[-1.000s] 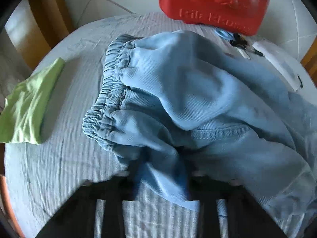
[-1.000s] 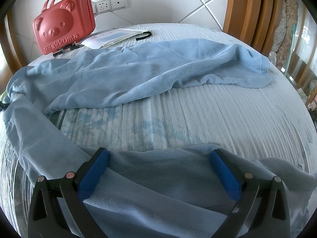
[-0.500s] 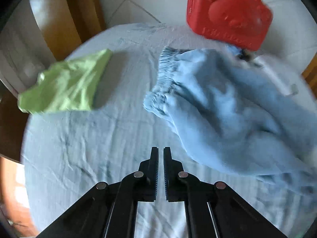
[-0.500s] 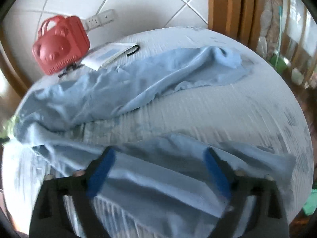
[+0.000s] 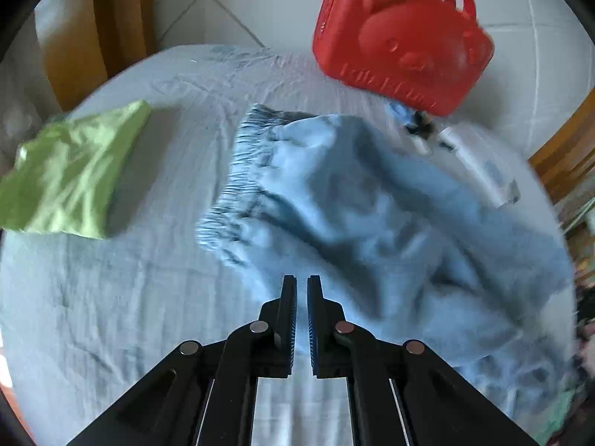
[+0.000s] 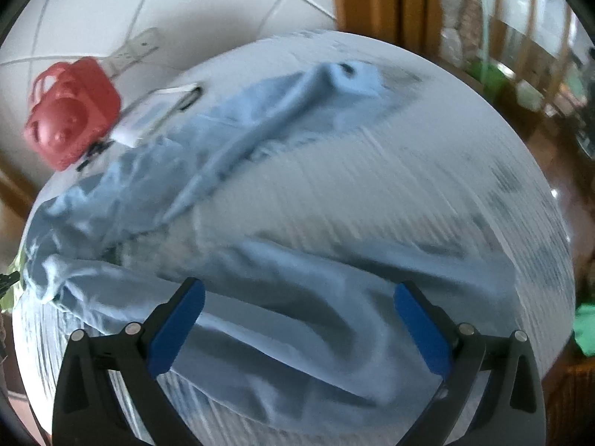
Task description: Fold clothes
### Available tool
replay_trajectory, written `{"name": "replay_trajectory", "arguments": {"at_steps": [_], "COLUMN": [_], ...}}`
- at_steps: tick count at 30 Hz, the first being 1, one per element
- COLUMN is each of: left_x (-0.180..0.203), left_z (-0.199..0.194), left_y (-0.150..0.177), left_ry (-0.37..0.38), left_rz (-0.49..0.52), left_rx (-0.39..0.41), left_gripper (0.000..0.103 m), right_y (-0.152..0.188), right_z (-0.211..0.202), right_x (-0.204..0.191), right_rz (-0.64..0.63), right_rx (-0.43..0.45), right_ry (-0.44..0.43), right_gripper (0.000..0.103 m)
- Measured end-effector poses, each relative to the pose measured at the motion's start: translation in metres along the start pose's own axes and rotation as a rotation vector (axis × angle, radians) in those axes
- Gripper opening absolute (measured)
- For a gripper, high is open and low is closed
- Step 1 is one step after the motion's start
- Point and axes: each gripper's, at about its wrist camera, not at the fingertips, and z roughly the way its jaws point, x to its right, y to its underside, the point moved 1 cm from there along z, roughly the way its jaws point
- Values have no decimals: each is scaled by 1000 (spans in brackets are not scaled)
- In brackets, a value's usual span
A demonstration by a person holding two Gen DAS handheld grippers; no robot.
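Light blue trousers (image 5: pixel 372 215) lie crumpled on the pale bed sheet (image 5: pixel 93 297), with the elastic waistband (image 5: pixel 238 186) toward the left. My left gripper (image 5: pixel 302 280) hovers over their near edge, shut, with nothing between its fingers. In the right wrist view the trousers (image 6: pixel 297 297) spread under my right gripper (image 6: pixel 297 290), which stands wide open above the near leg without holding it. The far leg (image 6: pixel 267 119) runs up toward its cuff. Both views are motion-blurred.
A folded green garment (image 5: pixel 74 171) lies at the left of the bed. A red bear-shaped case (image 5: pixel 401 37) stands at the back by the white wall, with a white packet (image 5: pixel 483 163) beside it. Wooden frame pieces (image 6: pixel 372 0) edge the bed.
My left gripper let go of the trousers, shut empty and pulled up and back. My right gripper rose and tilted while staying open. The trousers bunched up more.
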Motion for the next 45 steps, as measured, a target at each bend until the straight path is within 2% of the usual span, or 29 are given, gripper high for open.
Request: {"name": "replay_trajectory", "arguments": {"at_steps": [2,6,8,11,15,20,22,26,35,39,41,43,45], "left_x": [8,28,35,38,34,25,22,28,38,36,35,39,48], "left_z": [-5,-18,-24,-23,-20,-18,-18,-19,-3,10,10,7,4], "left_y": [0,2,3,4,9,11,9,7,5,5,5,7,8], "left_ry": [34,43,49,24,-66,-114,-72,-26,-62,-148,-139,-77,-63], "left_rz": [19,89,110,134,154,120,76,82,117,149,146,157,180], "left_rx": [20,51,60,45,36,54,63,75,37,32,38,43,53], "left_gripper": [6,6,6,6,6,6,6,6,6,6,6,6,6], "right_y": [5,9,11,12,11,11,12,12,12,12,12,11,10], "right_z": [-1,3,8,14,24,31,32,35,44,48,50,50,50], "right_x": [5,-6,-28,-63,-87,-99,-101,-107,-123,-130,-132,-136,-147], "right_rz": [19,15,-37,-116,-135,-155,-162,-175,-206,-220,-223,-227,-242], "right_rx": [-1,-2,-3,7,3,-10,-12,-17,-30,-36,-39,-38,-44], "right_ry": [0,-35,-81,-143,-188,-195,-197,-203,-221,-229,-227,-232,-268], "right_gripper": [103,103,103,103,103,103,103,103,103,103,103,103,103]}}
